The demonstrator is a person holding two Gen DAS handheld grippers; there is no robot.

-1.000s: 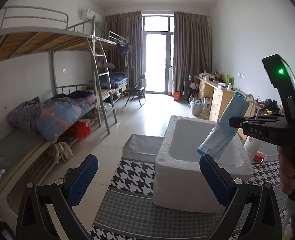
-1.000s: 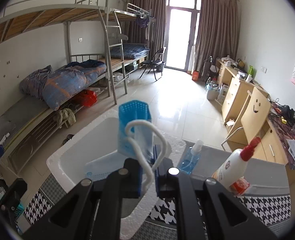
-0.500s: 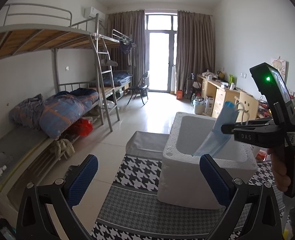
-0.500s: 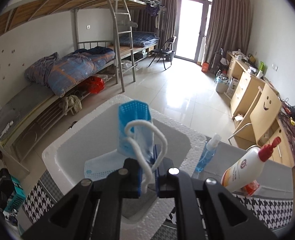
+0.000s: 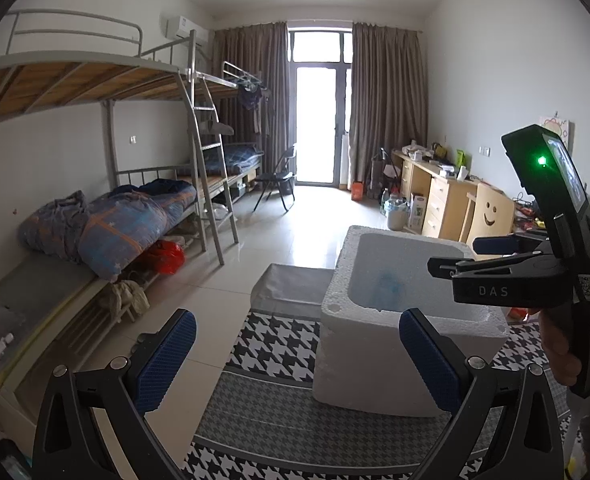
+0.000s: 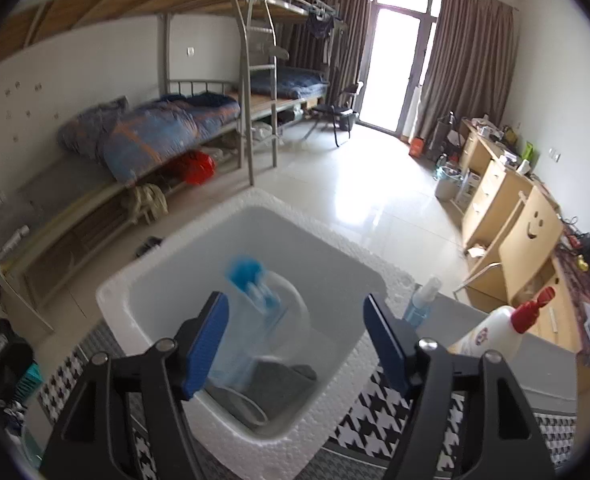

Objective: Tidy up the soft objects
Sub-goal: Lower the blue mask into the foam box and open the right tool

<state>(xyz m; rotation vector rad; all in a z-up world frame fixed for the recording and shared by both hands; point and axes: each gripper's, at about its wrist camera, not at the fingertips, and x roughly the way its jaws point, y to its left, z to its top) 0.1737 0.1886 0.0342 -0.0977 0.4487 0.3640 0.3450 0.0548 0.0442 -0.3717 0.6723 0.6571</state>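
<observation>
My right claw (image 6: 295, 336) is opening above the white foam box (image 6: 143, 280); a blurred blue face mask (image 6: 251, 308) hangs loose between my pads, over the box's hollow.

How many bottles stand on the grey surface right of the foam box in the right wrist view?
2: a blue spray bottle right beside the foam box, and a white bottle with a red cap further right. Others may be hidden behind the right gripper.
</observation>
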